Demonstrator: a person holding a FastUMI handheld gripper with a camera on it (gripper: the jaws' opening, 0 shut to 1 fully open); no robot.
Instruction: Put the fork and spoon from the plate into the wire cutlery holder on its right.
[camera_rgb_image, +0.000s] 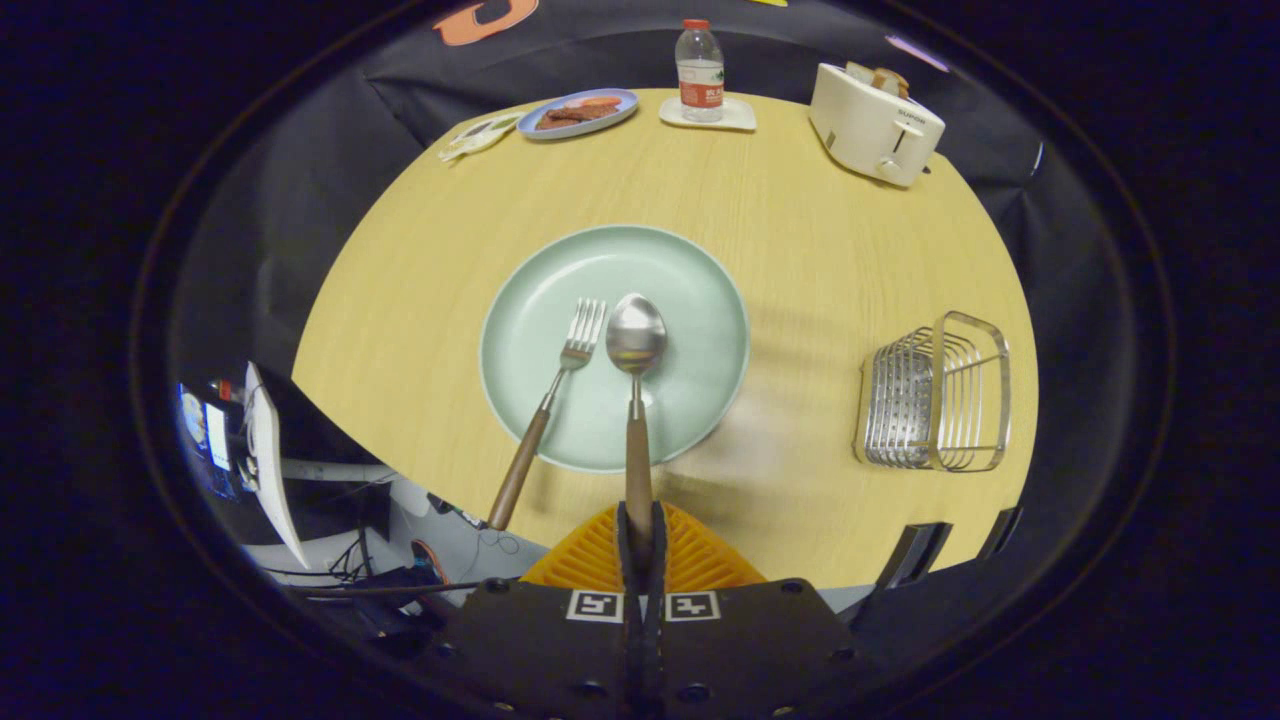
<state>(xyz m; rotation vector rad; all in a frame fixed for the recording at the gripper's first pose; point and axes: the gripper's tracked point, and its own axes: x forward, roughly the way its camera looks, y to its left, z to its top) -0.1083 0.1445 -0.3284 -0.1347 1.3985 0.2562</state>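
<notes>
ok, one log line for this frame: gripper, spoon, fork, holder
gripper: shut on spoon handle | spoon: bowl on plate | fork: on plate, untouched | wire cutlery holder: right of plate

wooden table (800, 250), plate (700, 300), wire holder (940, 395), toaster (870, 125)

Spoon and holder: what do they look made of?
Spoon: polished metal bowl, mirror-bright, on a brown handle that looks like wood; the gripper is shut on that handle. Holder: bare shiny metal wire, likely steel, judging by its thin silver bars and open frame.
</notes>
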